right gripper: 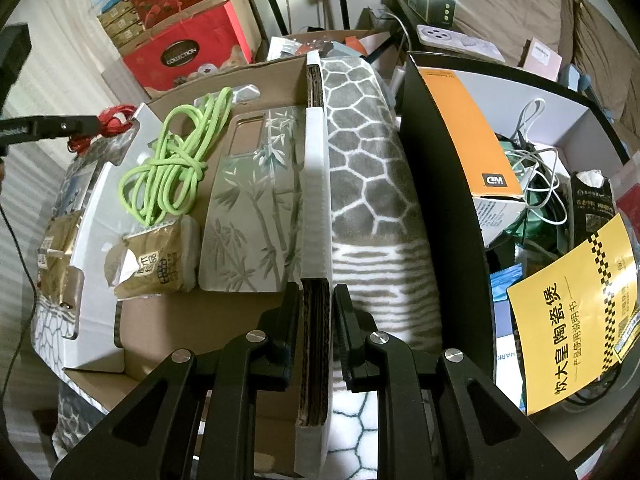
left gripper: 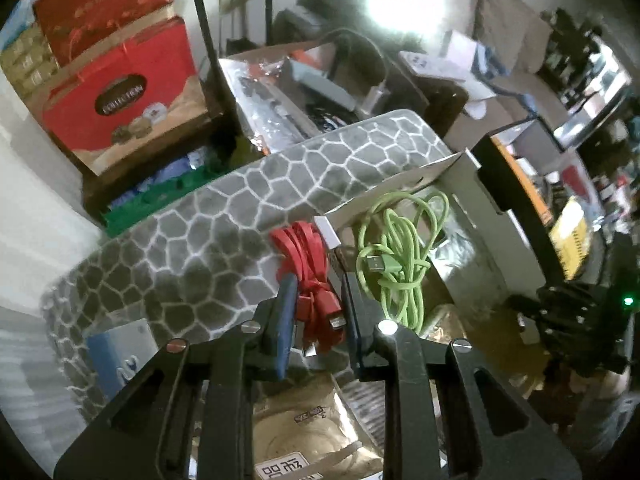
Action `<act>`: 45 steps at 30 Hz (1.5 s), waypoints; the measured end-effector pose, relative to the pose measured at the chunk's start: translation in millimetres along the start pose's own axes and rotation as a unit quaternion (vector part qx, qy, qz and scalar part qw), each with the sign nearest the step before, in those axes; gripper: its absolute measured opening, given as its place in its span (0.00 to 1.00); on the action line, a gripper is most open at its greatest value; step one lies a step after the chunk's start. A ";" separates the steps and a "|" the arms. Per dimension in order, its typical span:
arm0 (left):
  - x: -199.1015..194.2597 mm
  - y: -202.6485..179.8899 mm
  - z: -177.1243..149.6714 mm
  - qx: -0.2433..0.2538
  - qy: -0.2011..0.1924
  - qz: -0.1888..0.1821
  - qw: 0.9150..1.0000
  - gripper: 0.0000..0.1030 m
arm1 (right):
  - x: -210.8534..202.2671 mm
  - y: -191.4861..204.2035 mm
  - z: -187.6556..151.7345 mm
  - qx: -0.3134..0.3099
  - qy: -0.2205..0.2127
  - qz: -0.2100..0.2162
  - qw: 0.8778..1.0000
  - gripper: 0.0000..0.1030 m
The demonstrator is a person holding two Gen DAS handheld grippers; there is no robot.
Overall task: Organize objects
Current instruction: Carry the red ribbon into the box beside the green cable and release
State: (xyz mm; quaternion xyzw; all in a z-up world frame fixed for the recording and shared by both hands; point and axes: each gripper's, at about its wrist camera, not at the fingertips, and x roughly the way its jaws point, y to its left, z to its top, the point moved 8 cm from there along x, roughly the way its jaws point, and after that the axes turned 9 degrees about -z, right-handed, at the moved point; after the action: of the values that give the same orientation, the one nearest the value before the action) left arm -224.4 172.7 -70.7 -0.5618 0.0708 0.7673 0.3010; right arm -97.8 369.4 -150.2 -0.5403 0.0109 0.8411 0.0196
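My left gripper is shut on a bundled red cable and holds it above the left edge of the shallow cardboard box; the cable also shows in the right wrist view. A coiled green cable lies inside the box, also seen in the right wrist view. A bamboo-print phone case and a brown tissue pack lie in the box too. My right gripper is shut on the box's right wall.
The box rests on a grey cobble-pattern mat. A black bin of cables, an orange WD box and a yellow booklet stands at the right. Red gift boxes stand behind. Another tissue pack lies under my left gripper.
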 end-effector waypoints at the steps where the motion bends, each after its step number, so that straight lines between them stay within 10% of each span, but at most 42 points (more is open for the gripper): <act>1: -0.4 -2.4 2.2 0.002 -0.002 0.007 1.000 0.20 | 0.1 0.1 0.3 0.001 0.000 0.000 1.000 0.18; 29: -53.1 -15.2 38.3 -0.034 -0.099 0.012 0.994 0.08 | 0.1 0.0 0.7 0.000 -0.001 0.000 1.000 0.18; 41: 10.3 -24.2 36.7 -0.061 -0.109 0.017 0.992 0.08 | 0.2 -1.1 0.1 0.000 0.000 0.000 1.000 0.18; 45: 42.1 -21.1 15.4 -0.075 -0.055 0.003 0.996 0.08 | -0.1 -2.3 -1.6 0.003 -0.001 0.004 1.000 0.18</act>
State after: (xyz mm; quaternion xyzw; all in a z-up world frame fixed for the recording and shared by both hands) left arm -233.4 212.8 -98.5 -0.5395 -0.0021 0.8012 0.2588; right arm -96.1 371.7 -150.8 -0.5398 0.0152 0.8415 0.0178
